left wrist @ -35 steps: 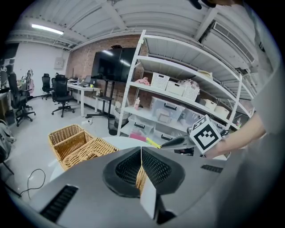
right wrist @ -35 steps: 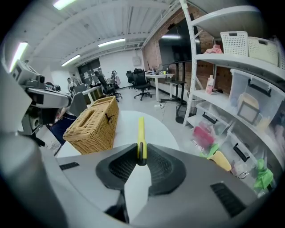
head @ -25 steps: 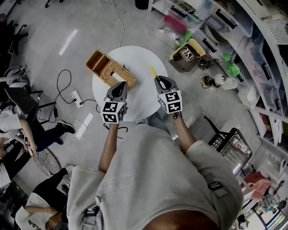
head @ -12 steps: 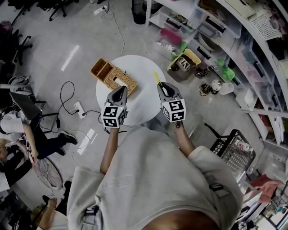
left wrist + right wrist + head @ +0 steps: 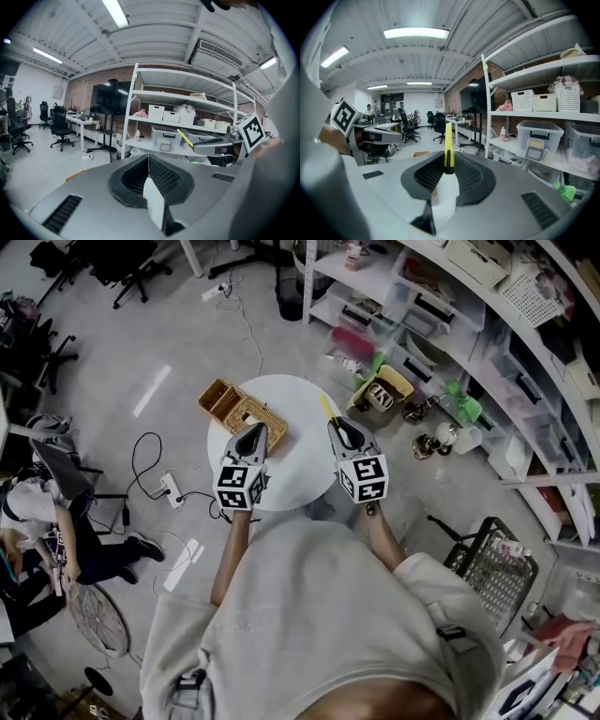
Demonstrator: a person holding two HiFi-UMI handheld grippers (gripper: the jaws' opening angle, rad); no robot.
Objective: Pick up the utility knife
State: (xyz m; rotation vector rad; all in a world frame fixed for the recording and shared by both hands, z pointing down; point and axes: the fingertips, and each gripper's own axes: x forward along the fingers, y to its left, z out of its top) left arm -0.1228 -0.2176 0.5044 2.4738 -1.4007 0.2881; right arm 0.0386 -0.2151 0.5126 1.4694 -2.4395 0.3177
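Utility knife (image 5: 448,143), yellow and slim, is pinched between the jaws of the right hand-held gripper (image 5: 448,163), its tip poking out past them, over the round white counter (image 5: 298,470). The left hand-held gripper (image 5: 149,164) is clenched on nothing, alongside the right one, above a wicker basket (image 5: 234,407) on the counter.
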